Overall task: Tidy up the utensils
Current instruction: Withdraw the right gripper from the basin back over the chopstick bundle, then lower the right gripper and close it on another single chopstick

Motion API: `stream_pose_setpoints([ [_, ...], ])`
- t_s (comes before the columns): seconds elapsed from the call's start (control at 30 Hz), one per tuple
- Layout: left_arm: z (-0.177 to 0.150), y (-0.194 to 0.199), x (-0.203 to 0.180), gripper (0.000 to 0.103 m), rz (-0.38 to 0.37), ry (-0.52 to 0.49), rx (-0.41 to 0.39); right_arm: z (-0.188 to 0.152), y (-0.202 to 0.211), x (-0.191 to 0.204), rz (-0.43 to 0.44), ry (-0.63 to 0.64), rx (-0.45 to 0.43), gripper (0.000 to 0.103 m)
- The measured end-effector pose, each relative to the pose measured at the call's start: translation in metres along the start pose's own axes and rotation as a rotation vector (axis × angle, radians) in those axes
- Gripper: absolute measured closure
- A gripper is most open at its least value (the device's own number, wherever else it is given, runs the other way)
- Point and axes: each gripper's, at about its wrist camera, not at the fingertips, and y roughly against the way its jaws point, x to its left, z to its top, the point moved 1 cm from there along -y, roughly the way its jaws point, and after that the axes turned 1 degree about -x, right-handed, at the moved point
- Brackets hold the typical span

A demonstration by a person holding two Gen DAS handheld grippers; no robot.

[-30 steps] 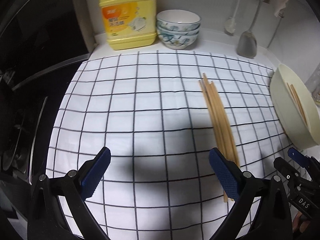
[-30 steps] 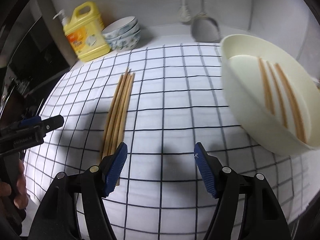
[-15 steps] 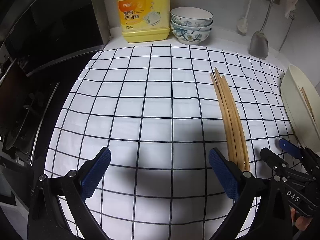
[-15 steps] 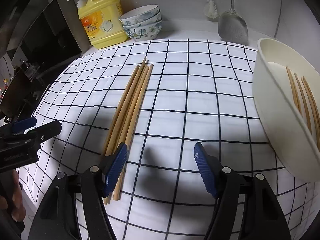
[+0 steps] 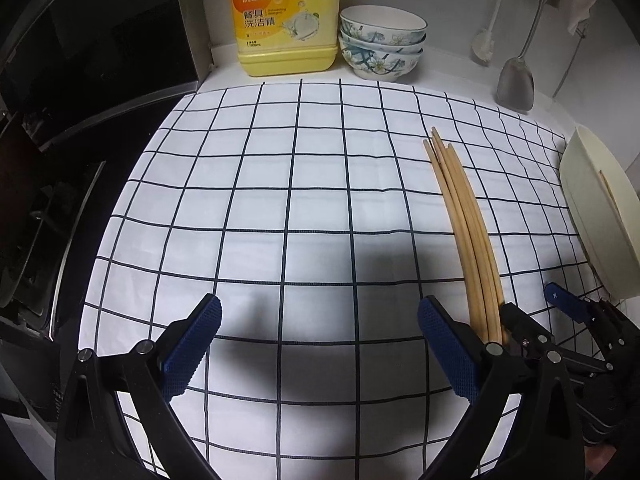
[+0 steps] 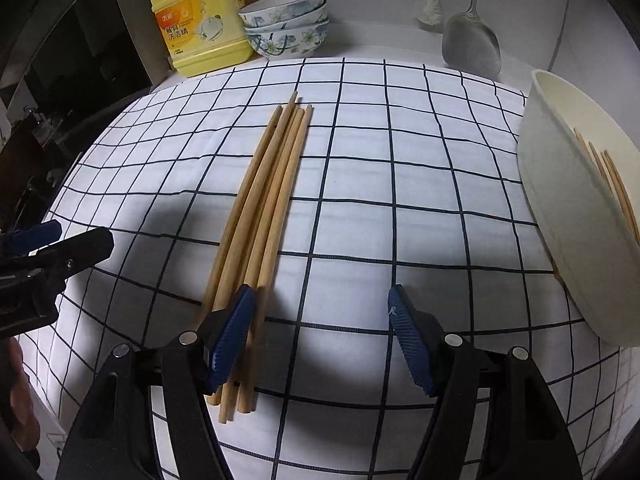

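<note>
Right tool [image 6: 320, 336] hovers wide open and empty at lower centre, its left pad over the near ends of the bundle of wooden chopsticks [image 6: 264, 208] lying mid-frame on the checked-cloth tabletop [image 6: 400, 168]. Best shift left, straddle one stick, then close. Left tool [image 5: 316, 344] gapes empty too. Cream oval tray [image 6: 568, 216] waits right.

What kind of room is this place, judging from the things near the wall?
Most likely a home kitchen counter. A yellow dish detergent jug stands beside stacked patterned bowls, a metal spatula hangs on the wall, and wooden chopsticks lie on the checked cloth.
</note>
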Motion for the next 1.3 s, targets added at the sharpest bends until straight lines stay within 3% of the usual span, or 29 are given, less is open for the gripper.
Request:
stream_pose_setpoints([
  [0.37,0.004,-0.011,-0.012,0.006,-0.043,-0.029,0.005,-0.001,-0.003,0.004,-0.047,0.046,-0.008,0.037],
  [0.77,0.006,-0.027,-0.047,0.006,-0.075,-0.126,0.005,0.002,-0.003,-0.033,-0.085,-0.013,-0.034,0.037],
  [1.2,0.000,-0.041,-0.061,0.005,-0.103,-0.133,0.047,-0.001,0.001,-0.041,-0.029,-0.030,-0.059,0.037],
  [1.3,-0.001,-0.043,-0.066,0.006,-0.080,-0.153,0.050,0.000,0.001,-0.046,-0.024,-0.044,-0.062,0.037],
])
